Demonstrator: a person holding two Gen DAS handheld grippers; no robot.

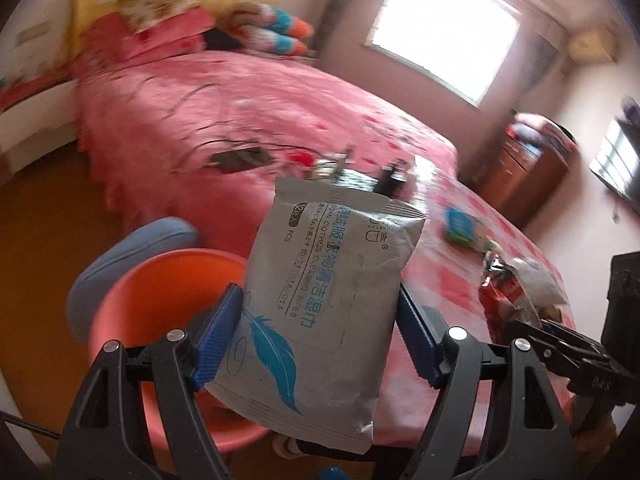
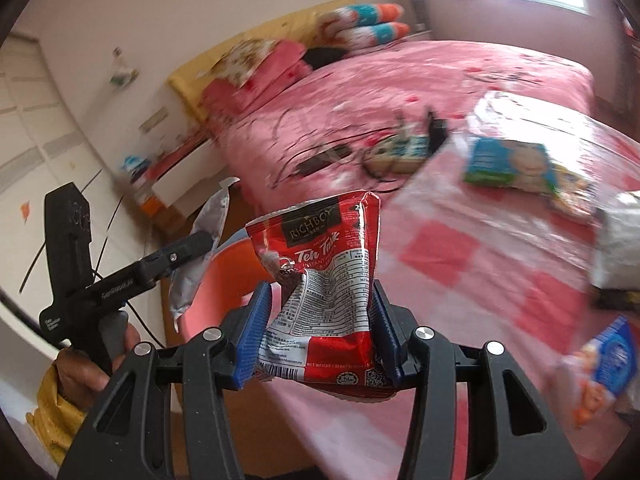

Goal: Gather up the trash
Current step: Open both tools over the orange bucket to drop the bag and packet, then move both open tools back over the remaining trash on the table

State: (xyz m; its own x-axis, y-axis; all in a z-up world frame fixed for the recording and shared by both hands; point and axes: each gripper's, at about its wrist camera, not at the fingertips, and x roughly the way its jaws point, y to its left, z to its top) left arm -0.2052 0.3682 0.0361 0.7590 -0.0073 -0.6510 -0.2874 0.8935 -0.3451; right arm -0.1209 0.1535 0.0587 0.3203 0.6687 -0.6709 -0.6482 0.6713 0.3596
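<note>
Between the blue pads of the left hand-held gripper (image 1: 320, 332) a grey pack of cleaning wipes (image 1: 320, 300) was clamped, held up off the tabletop (image 1: 448, 300) with its blue feather print facing the camera. Over on the other side, a red Teh Tarik sachet (image 2: 324, 296) was pinched the same way by the right hand-held gripper (image 2: 320, 332), crumpled a bit in the middle and lifted clear too. Just behind and below both packs, an orange-pink tub (image 1: 160, 300) was seen sitting beside the tabletop edge, next to a blue-grey chair back (image 1: 120, 256). More wrappers were left lying on the pink checked cloth: a green and blue packet (image 2: 508, 164), a silvery bag (image 2: 616, 240) and a blue and orange one (image 2: 600, 364) near the right edge. Further back, a bed with a pink cover (image 1: 240, 108) was visible, with cables and a power strip (image 2: 400, 152) spread across it, all pretty blurred.
</note>
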